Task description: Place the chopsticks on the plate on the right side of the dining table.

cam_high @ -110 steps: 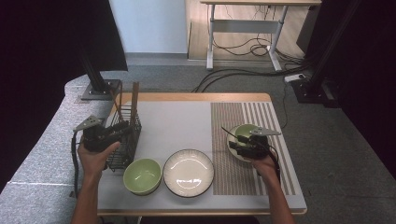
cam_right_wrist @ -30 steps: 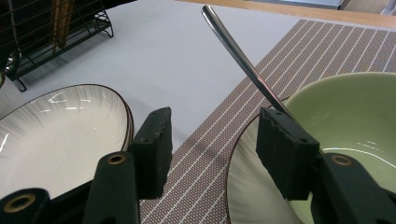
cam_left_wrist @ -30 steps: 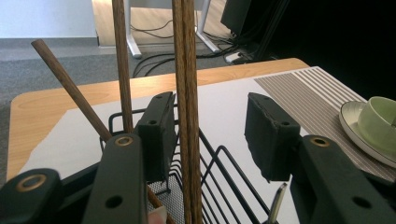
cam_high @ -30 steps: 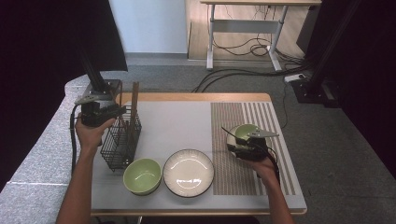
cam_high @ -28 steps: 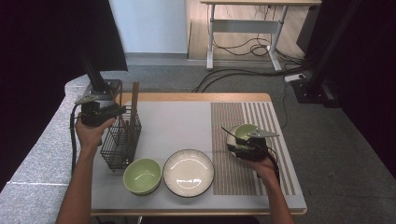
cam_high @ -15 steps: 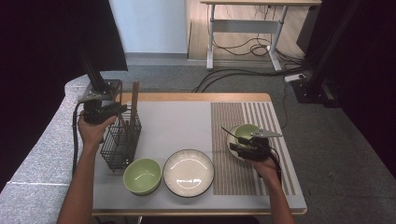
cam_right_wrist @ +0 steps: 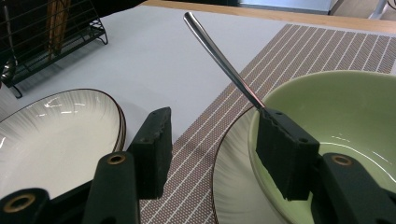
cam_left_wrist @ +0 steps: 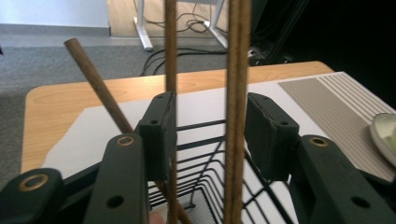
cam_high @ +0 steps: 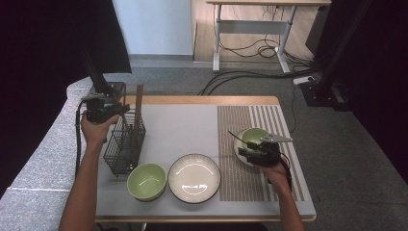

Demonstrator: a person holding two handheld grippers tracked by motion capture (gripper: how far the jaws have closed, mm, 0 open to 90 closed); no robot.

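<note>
A black wire basket [cam_high: 126, 144] stands at the table's left with brown chopsticks [cam_high: 138, 103] upright in it. My left gripper [cam_high: 109, 111] is at the basket's far end, open; in the left gripper view its jaws [cam_left_wrist: 210, 130] straddle two upright chopsticks [cam_left_wrist: 236, 93], and a third stick [cam_left_wrist: 95, 84] leans left. On the striped placemat [cam_high: 240, 178] a green bowl [cam_high: 255, 137] sits on a plate, with a metal spoon [cam_right_wrist: 219, 60] leaning out of it. My right gripper [cam_right_wrist: 212, 144] is open at the bowl's [cam_right_wrist: 345, 112] near rim, one jaw by the spoon handle.
A second green bowl [cam_high: 146, 180] and a white ribbed plate [cam_high: 194, 177] sit at the table's front centre. The plate [cam_right_wrist: 56, 135] lies just left of my right gripper. A desk and floor cables lie beyond the table.
Since 3.7 s ago my left gripper has moved from the basket's near side to its far end, around the chopsticks. Over the last second both grippers have barely shifted.
</note>
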